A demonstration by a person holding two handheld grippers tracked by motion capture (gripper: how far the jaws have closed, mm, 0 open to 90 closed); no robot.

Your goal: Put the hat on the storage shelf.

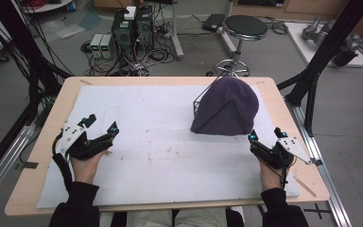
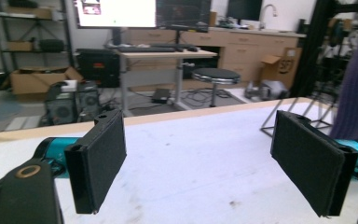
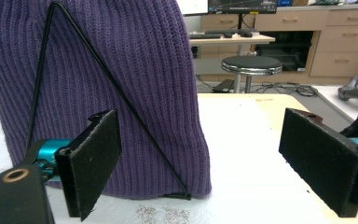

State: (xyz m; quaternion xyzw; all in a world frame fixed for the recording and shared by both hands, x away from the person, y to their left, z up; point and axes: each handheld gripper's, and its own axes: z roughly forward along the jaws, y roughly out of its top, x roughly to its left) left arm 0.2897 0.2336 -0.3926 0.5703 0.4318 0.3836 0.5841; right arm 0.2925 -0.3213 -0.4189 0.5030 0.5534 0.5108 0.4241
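My left gripper [image 1: 100, 125] rests on the white foam mat [image 1: 160, 142] covering the pale wooden table [image 1: 38, 156], its jaws spread wide with nothing between them. Further right, a purple ribbed knit beanie [image 1: 227, 106] sits over a black wire frame stand [image 1: 199, 100]. My right gripper [image 1: 266, 135] lies just beside its near edge, jaws parted and empty.
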